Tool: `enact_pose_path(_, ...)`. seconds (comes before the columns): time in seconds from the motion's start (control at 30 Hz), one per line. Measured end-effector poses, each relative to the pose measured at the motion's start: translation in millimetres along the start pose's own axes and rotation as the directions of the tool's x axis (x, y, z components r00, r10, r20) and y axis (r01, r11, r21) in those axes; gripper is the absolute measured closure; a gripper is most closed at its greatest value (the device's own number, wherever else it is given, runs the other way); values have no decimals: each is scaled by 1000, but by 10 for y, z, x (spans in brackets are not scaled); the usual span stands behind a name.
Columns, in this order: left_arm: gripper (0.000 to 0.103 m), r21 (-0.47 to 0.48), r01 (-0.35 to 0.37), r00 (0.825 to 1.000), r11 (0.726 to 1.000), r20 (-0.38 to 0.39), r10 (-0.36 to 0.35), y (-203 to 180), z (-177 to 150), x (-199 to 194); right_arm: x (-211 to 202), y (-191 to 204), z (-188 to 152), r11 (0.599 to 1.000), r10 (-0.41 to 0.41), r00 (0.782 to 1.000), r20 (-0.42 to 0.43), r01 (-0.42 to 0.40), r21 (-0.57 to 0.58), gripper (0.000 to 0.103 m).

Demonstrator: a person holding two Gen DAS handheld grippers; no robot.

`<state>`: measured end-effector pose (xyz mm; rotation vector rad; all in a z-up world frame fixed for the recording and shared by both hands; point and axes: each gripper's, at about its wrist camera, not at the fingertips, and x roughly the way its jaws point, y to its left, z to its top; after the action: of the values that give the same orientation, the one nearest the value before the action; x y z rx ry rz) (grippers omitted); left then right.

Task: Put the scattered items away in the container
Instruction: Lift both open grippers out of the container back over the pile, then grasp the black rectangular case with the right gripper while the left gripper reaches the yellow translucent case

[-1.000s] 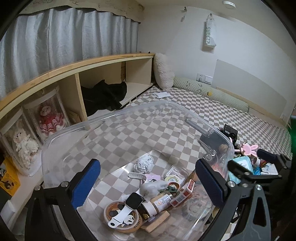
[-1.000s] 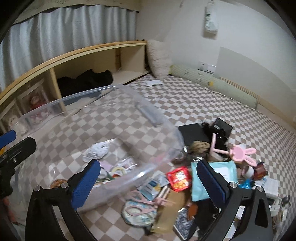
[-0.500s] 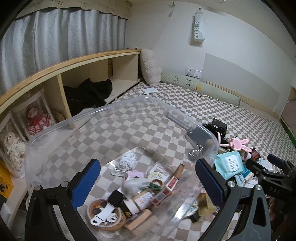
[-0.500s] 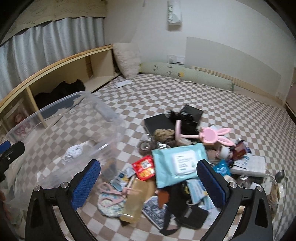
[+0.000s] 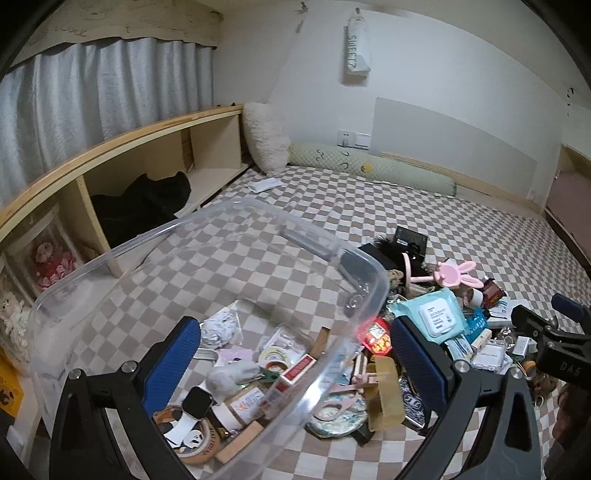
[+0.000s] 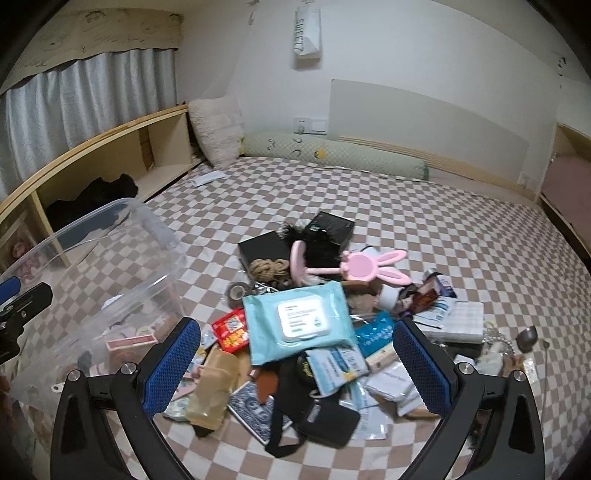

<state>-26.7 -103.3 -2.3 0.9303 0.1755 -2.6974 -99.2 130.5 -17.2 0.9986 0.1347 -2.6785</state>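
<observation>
With both claws gaping empty, the right claw (image 6: pixel 295 365) is hovering directly over the wet-wipes pack (image 6: pixel 297 315) topping the pile just right of the clear container (image 6: pixel 110 229), nearer than the left claw (image 5: pixel 295 360), which is hanging over that container's rim.

- White bag (image 6: pixel 307 33) hung on the wall: bore the vertical lettering "SWEET"; in the left wrist view its last character looked like a "7" or "Z", so the final letter was uncertain.
- Right gripper (image 5: pixel 565 334) body, as seen from the left wrist camera: carried raised letters reading "DAS" or "BAS"; first letter unclear.
- Wet wipes pack (image 6: pixel 297 317): had a white lid label with printed lines, too small to read.
- Red snack packet (image 6: pixel 232 329): showed print, illegible.
- Round tape roll (image 5: pixel 201 441) in the clear container (image 5: pixel 354 258): had rim lettering, not legible.
</observation>
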Motion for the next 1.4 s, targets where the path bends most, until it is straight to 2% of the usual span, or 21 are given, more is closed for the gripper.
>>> enact_pose_path(0.17, 0, 27, 30, 1000, 999, -1, -30, -164, -7, 15, -76, -200, -53, 1000, -9, 1000, -2, 9, 29, 0)
enact_pose_path(0.43, 0, 122, 66, 998, 990, -2, -66, -493, -74, 50, -137, -491, -196, 997, -53, 999, -3, 53, 50, 0)
enact_pose_path(0.67, 0, 200, 122, 992, 972, -41, -116, -787, -170, 125, -74, -662, -427, 996, -71, 996, -56, 74, 41, 0)
enact_pose_path(0.87, 0, 261, 206, 978, 943, -87, -190, -1051, -285, 170, -23, -769, -643, 997, -59, 995, -86, 64, 53, 0)
enact_pose_path(1.03, 0, 327, 248, 969, 912, -106, -225, -1261, -382, 179, 63, -860, -826, 995, -52, 992, -115, 60, 74, 0)
enact_pose_path(1.27, 0, 366, 299, 951, 881, -196, -241, -1416, -558, 351, 204, -996, -1083, 991, -14, 987, -160, 35, 128, 0)
enact_pose_path(1.4, 0, 415, 291, 950, 862, -232, -209, -1469, -695, 486, 300, -1039, -1244, 990, 0, 982, -187, 26, 136, 0)
